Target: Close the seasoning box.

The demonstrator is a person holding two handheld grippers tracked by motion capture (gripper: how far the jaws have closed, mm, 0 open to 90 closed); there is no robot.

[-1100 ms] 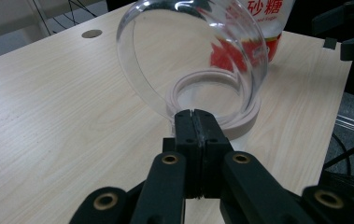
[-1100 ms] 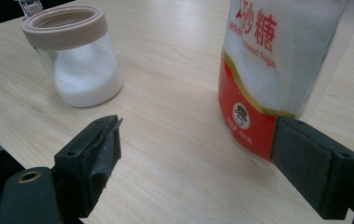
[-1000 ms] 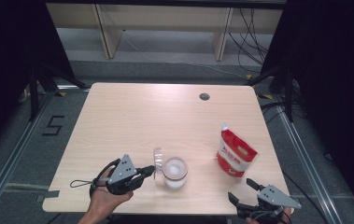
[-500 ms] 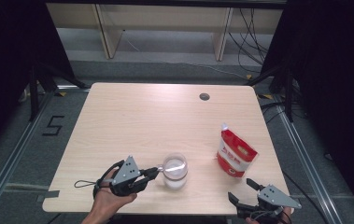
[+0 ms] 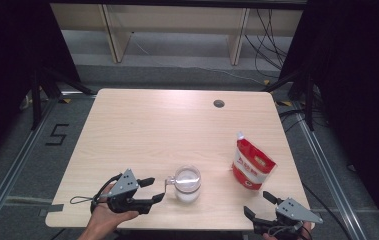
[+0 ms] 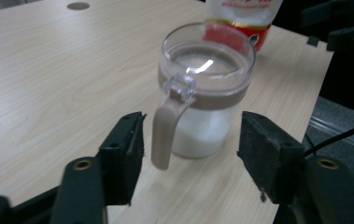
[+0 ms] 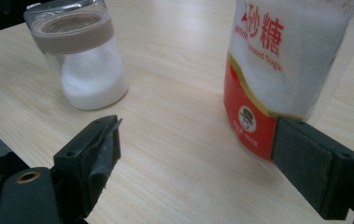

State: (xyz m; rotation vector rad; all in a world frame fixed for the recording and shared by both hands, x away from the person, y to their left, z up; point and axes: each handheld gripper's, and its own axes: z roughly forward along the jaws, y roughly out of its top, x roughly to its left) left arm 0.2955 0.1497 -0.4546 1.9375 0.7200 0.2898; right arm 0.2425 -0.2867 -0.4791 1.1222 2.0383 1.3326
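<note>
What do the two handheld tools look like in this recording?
Both are black two-jaw tools: the left tool and right tool each carry a grey three-cornered plate on top. The jaws end in flat black pads. A thin black cable loops from the left one. No sleeves show.

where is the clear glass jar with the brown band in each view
High view: the clear glass jar with the brown band stands near the table's front edge, centre.
Left gripper view: upper middle, handle toward the camera.
Right gripper view: top left.
Shared landmark: the red and white sugar pouch.
</note>
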